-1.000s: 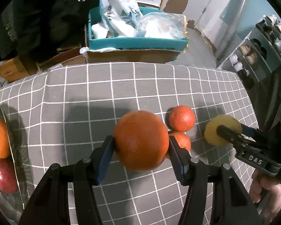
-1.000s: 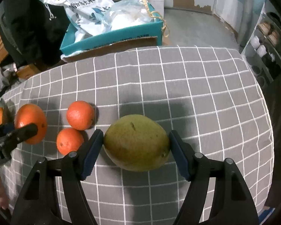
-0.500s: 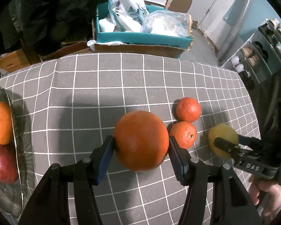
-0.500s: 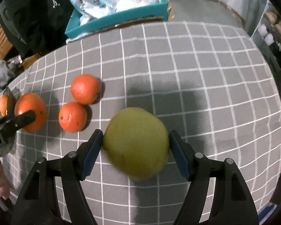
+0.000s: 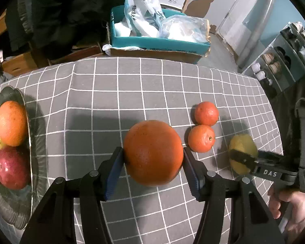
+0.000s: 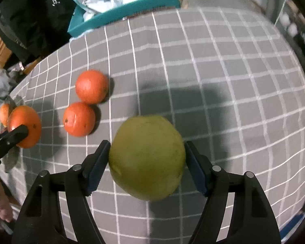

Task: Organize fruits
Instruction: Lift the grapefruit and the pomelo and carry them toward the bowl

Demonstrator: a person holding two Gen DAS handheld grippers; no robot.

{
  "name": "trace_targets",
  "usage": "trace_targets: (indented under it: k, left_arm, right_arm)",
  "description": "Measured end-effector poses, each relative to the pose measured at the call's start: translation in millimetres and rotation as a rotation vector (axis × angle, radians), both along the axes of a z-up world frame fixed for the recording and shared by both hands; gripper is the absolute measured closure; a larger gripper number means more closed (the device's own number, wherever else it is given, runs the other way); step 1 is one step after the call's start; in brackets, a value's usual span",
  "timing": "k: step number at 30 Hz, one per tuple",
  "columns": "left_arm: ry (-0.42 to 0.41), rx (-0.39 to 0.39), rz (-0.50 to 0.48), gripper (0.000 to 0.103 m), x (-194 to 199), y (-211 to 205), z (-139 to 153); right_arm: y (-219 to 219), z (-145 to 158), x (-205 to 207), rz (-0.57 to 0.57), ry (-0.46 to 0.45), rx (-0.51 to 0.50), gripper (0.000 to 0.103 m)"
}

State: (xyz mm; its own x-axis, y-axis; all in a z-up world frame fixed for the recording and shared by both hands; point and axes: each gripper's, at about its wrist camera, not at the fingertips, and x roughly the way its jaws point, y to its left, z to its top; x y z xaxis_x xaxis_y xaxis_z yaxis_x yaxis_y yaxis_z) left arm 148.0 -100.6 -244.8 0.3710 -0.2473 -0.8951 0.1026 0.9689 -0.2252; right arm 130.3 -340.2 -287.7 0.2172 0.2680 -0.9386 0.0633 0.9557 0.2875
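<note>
Left hand-held gripper [image 5: 153,158] clamped on the big orange [image 5: 153,152], blue pads pressed to both its sides, lifted clear above the grey checked cloth [image 5: 116,93] on the counter. Right of that big orange, two small oranges [image 5: 201,138] lying on the cloth, touching each other. Further right of it, right hand-held gripper [image 6: 146,160] closed on the yellow-green fruit [image 6: 146,156], also off the cloth; "DAS" readable in white on its black body. Far left of the big orange, dark plate [image 5: 20,213] loaded with an orange fruit [image 5: 11,123] and a red apple [image 5: 12,167]. Beyond the big orange, past the counter's far edge, teal box [image 5: 158,42] stuffed with plastic bags [image 5: 144,10]; print on one bag, not legible.
</note>
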Motion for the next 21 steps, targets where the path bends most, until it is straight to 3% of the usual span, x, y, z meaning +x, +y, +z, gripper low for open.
trace_targets:
  k: [12, 21]
  left_arm:
    - [-0.042, 0.005, 0.012, 0.044, -16, 14, 19]
    - [-0.109, 0.006, 0.022, 0.044, -32, 26, 48]
  right_arm:
    - [21, 15, -12, 0.039, -0.074, -0.150, 0.031]
    - [28, 71, -24, 0.051, -0.211, -0.219, 0.031]
